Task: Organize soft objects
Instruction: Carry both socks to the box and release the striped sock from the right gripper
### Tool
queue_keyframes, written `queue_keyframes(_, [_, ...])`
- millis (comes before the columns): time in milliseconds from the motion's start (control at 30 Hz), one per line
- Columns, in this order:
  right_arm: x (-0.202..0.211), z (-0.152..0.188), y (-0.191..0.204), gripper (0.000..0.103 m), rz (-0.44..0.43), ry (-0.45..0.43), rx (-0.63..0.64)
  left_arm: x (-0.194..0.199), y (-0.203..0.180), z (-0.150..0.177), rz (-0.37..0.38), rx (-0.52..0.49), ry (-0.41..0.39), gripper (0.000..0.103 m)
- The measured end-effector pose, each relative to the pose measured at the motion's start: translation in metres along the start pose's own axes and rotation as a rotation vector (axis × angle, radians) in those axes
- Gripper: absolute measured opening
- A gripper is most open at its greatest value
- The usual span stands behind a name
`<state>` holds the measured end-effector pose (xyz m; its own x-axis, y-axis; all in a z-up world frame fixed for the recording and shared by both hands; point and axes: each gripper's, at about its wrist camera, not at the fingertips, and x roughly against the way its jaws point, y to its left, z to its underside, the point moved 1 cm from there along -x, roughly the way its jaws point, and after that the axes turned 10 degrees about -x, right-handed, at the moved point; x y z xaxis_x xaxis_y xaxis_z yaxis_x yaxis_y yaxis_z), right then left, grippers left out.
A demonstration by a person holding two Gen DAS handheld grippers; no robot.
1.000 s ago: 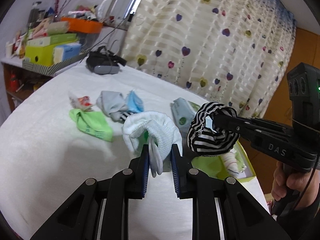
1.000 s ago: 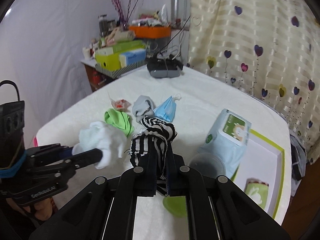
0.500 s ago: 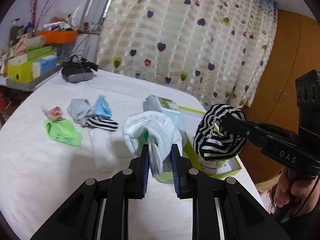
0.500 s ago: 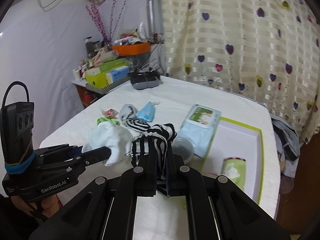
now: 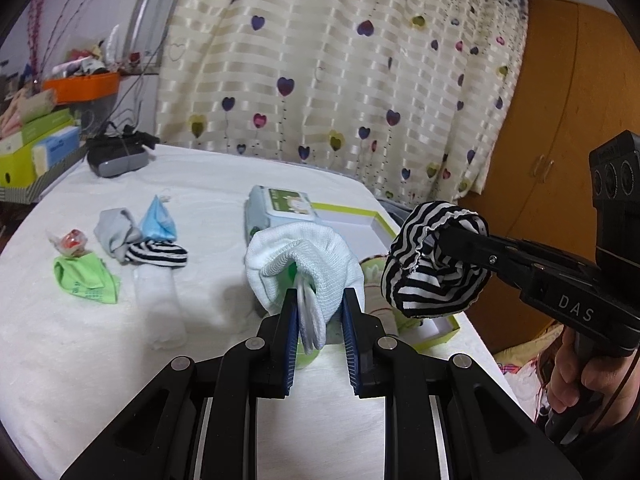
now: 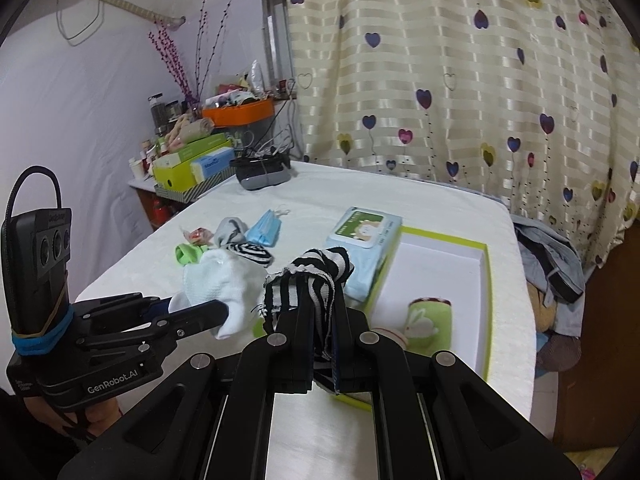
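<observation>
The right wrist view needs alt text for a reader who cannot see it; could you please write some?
The right tool grips a black-and-white striped sock above a white-covered table, beside the left tool holding a white sock. Beyond them lie more socks, a wipes pack and a green-rimmed box.

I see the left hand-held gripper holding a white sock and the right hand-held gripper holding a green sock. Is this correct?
Not quite. The right hand-held gripper holds a black-and-white striped sock, as the right wrist view shows. The left hand-held gripper does hold a white sock.
</observation>
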<state>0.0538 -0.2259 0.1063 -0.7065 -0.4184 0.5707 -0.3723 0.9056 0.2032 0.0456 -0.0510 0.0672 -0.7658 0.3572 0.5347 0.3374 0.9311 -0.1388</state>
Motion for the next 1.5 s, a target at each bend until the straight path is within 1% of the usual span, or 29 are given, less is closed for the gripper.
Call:
queue_keyframes(433, [0.012, 0.0, -0.047, 0.006, 0.059, -0.033, -0.088, -0.02, -0.026, -0.009, 0.043, -0.049, 0.015, 0.018])
queue_keyframes(600, [0.009, 0.001, -0.072, 0.006, 0.091, -0.036, -0.136, -0.03, -0.035, -0.014, 0.053, -0.065, 0.021, 0.018])
queue_keyframes(833, [-0.011, -0.001, -0.106, 0.006, 0.139, -0.026, -0.193, -0.047, -0.045, -0.02, 0.062, -0.081, 0.037, 0.018])
queue_keyframes(1067, [-0.045, -0.006, -0.129, 0.006, 0.214, -0.005, -0.19, -0.067, -0.05, -0.023, 0.065, -0.084, 0.061, 0.018])
queue_keyframes(1233, [-0.078, -0.002, -0.144, 0.006, 0.226, 0.041, -0.204, -0.081, -0.051, -0.024, 0.061, -0.082, 0.081, 0.018])
queue_keyframes(1400, [-0.106, 0.008, -0.156, 0.007, 0.169, 0.122, -0.243, -0.094, -0.053, -0.026, 0.063, -0.082, 0.099, 0.018])
queue_keyframes(1433, [-0.109, 0.01, -0.157, 0.007, 0.149, 0.137, -0.252, -0.096, -0.053, -0.027, 0.064, -0.083, 0.1, 0.018])
queue_keyframes(1500, [-0.11, 0.012, -0.16, 0.013, 0.131, 0.15, -0.268, -0.1, -0.055, -0.027, 0.067, -0.084, 0.103, 0.018])
